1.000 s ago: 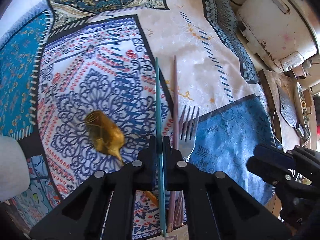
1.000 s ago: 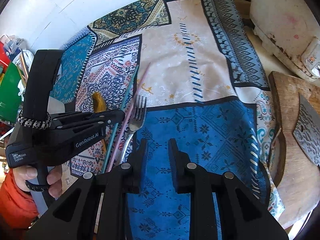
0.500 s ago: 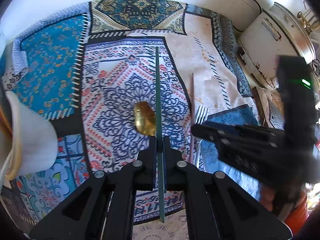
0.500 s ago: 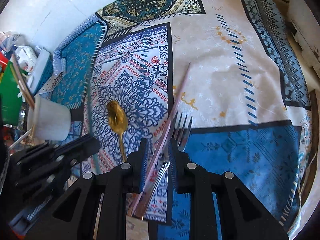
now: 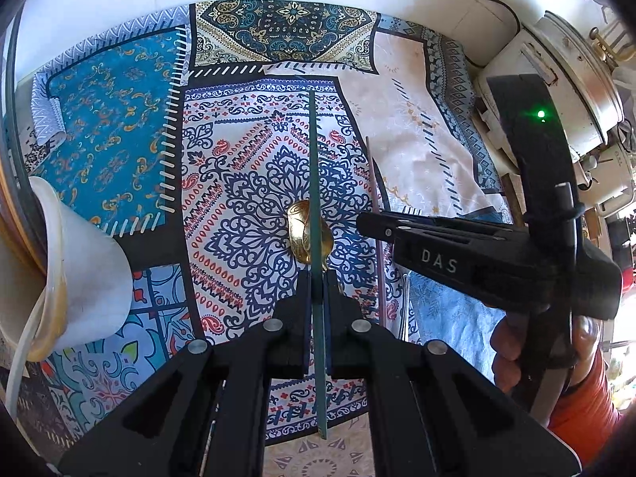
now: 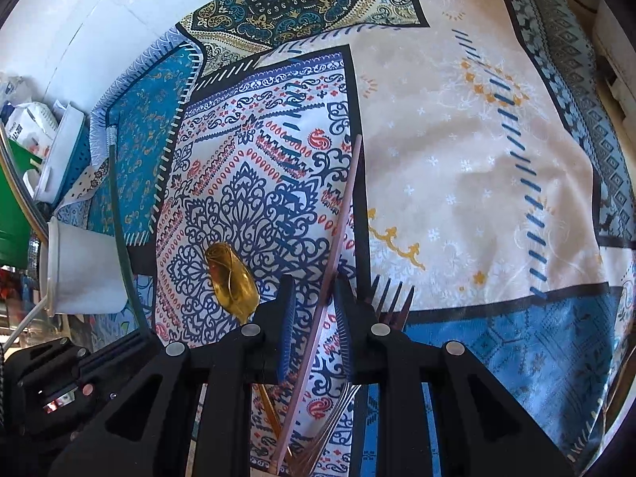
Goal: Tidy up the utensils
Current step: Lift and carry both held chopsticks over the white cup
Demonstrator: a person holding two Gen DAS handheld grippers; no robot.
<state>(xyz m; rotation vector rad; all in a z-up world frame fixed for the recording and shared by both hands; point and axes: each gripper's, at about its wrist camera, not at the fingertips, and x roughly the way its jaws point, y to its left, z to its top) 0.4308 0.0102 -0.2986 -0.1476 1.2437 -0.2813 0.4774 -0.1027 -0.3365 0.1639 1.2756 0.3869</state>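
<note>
My left gripper (image 5: pixel 317 278) is shut on a green chopstick (image 5: pixel 314 183) and holds it above the patterned cloth; the stick also shows in the right wrist view (image 6: pixel 119 230). A gold spoon (image 5: pixel 303 232) lies on the cloth under it, and shows in the right wrist view (image 6: pixel 232 284). My right gripper (image 6: pixel 315 290) is open, its jaws on either side of a pink chopstick (image 6: pixel 342 214) that lies on the cloth. A silver fork (image 6: pixel 391 298) lies just right of it. In the left wrist view the right gripper (image 5: pixel 397 226) reaches in from the right over the pink chopstick (image 5: pixel 373 183).
A white cup (image 5: pixel 85 270) lies at the left, also in the right wrist view (image 6: pixel 81 270). A white appliance (image 5: pixel 556 91) stands at the back right. The patterned cloth (image 6: pixel 477 159) covers the table. Boxes and a green container (image 6: pixel 16 206) sit at the far left.
My left gripper lifted the green chopstick and moved left and back. My right gripper moved left over the pink chopstick, which now lies between its open jaws.
</note>
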